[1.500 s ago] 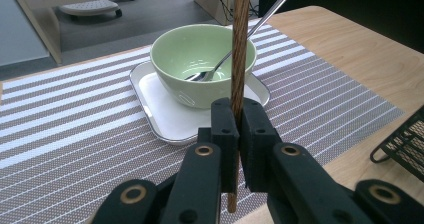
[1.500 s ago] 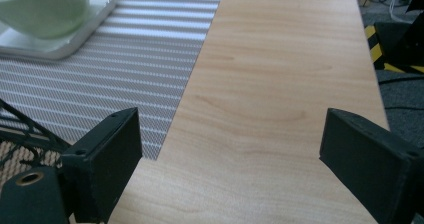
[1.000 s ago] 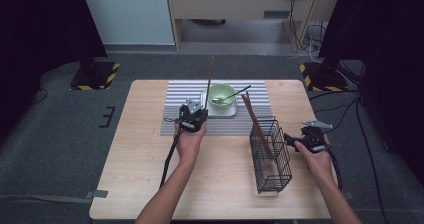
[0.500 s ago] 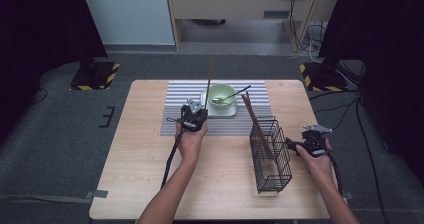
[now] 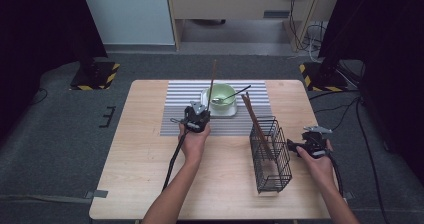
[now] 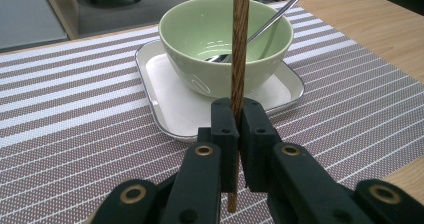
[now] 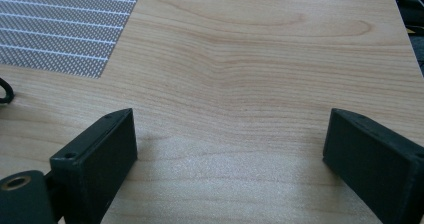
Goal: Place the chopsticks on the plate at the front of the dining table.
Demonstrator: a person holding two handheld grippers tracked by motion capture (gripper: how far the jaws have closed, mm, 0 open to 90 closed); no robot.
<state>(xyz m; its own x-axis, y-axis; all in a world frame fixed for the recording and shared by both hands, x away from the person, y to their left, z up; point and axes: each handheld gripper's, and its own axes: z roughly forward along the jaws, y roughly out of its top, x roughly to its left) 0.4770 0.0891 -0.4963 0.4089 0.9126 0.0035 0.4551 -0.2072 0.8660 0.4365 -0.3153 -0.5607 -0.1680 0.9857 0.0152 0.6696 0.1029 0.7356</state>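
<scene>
- The left gripper point(image 6: 235, 134) is clamped on a single brown wooden chopstick point(image 6: 240, 44), held near its lower end so that it stands nearly upright; gripped that low, it looks ready to be carried and lowered tip-first into a holder.
- The chopstick stands just in front of a pale green ceramic bowl point(image 6: 200, 39) on a white square saucer point(image 6: 175, 104); a metal spoon point(image 6: 272, 21) leans inside the bowl with its handle over the rim.
- A black wire cutlery basket point(image 5: 270, 154) stands on the desk to the right, with more brown wooden sticks point(image 5: 255, 121) leaning out of its top, which suggests it is the place where such utensils are collected.
- The right gripper point(image 7: 227, 154) rests low over bare wood beside the basket, its jaws wide apart and holding nothing, probably waiting its turn.
- The light wooden desk point(image 5: 140, 149) carries a grey and white striped woven placemat point(image 5: 180, 109) under the saucer.
- Around it lie a grey carpeted floor point(image 5: 55, 144), dark curtains at both sides, and yellow-and-black striped stand bases point(image 5: 97, 76).
</scene>
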